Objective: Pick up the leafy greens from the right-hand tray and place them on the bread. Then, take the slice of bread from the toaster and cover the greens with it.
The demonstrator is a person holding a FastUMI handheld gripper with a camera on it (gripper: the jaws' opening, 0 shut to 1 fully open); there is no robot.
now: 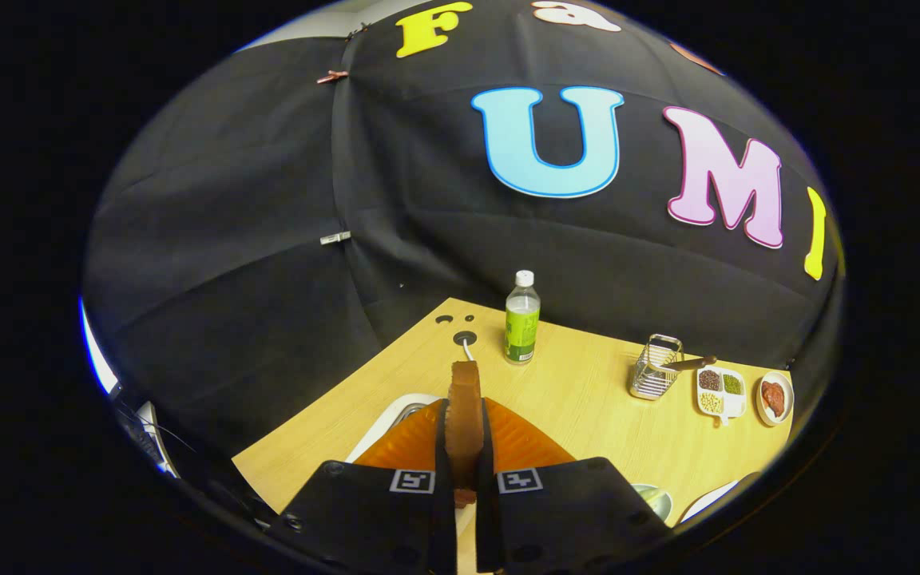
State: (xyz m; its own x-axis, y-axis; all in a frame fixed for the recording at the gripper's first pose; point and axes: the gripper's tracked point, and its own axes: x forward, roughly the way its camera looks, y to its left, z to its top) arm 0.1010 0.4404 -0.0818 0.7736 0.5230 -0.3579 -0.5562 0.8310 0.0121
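Bench (pixel 588 399) first: pale wood-grain board, smooth and matt, running away from me to the black cloth wall, with a cable hole near its far corner. Below me, partly hidden, sits a white rounded body with a metal-edged slot, which I take to be the toaster (pixel 396 411).

My jaws (pixel 464 463) are pressed onto the slice of bread (pixel 465 399), one finger on each flat face. It stands upright on edge between them, its brown crust toward the camera and its top poking out just ahead of the fingertips. It looks firm and dry, with a slightly rough rind.

Judging by this, I am in the second half of the job: the slice is out of the toaster and in my grip. I cannot see the greens or the lower bread from here, so whether they are stacked I cannot tell. What is left is carrying the slice over, laying it flat and letting go.

Beyond the bread stands a clear plastic bottle (pixel 522 319) with a green label and white cap. Well to its right are a wire holder (pixel 656 371) with a dark-handled tool, a white divided dish (pixel 720 393) of small grains, and a little round dish (pixel 775 397) of something red.
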